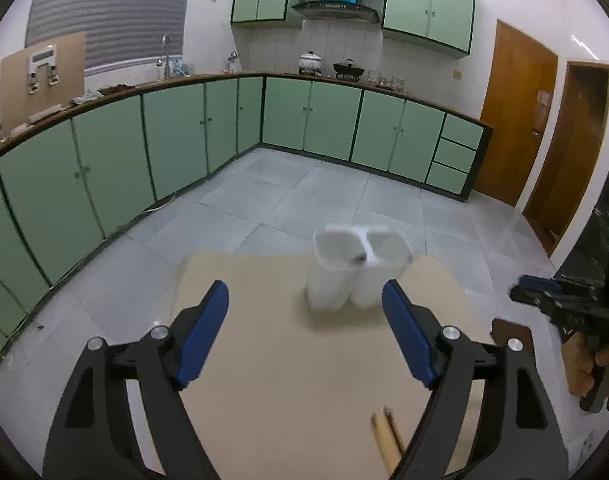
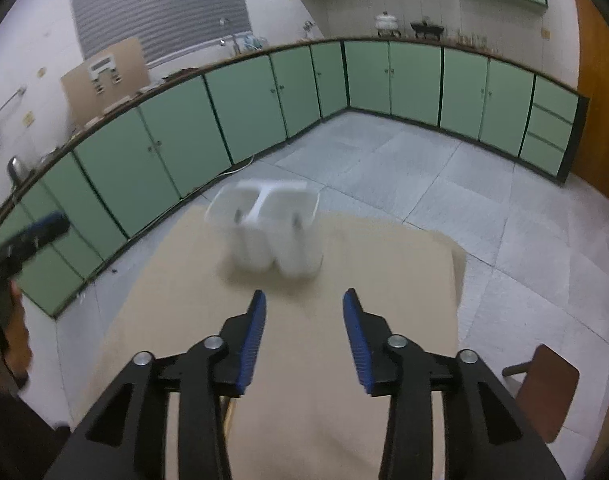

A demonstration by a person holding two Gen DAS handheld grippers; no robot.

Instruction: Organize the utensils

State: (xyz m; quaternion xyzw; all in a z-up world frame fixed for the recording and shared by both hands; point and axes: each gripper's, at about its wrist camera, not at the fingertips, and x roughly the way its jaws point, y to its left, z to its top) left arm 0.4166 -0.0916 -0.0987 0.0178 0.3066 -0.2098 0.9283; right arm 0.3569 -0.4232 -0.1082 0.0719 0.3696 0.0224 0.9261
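1. Left wrist view: left gripper (image 1: 304,296) spread wide, empty; white holder (image 1: 358,268) just ahead on table (image 1: 264,360).
2. Right gripper (image 2: 304,304) parted, empty; holder (image 2: 270,232) ahead.
3. Risk: wooden sticks (image 1: 386,436) lie near the table edge beneath the left gripper's right finger; a blind grab may knock them off.
4. Risk: the light holder could tip if bumped.

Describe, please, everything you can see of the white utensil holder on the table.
The holder is white, plastic-looking and blurred. It has two open-topped compartments side by side, joined by a middle divider. It stands upright near the far edge of the tan table. A small dark item shows inside near the divider. Neither tongs touch it.
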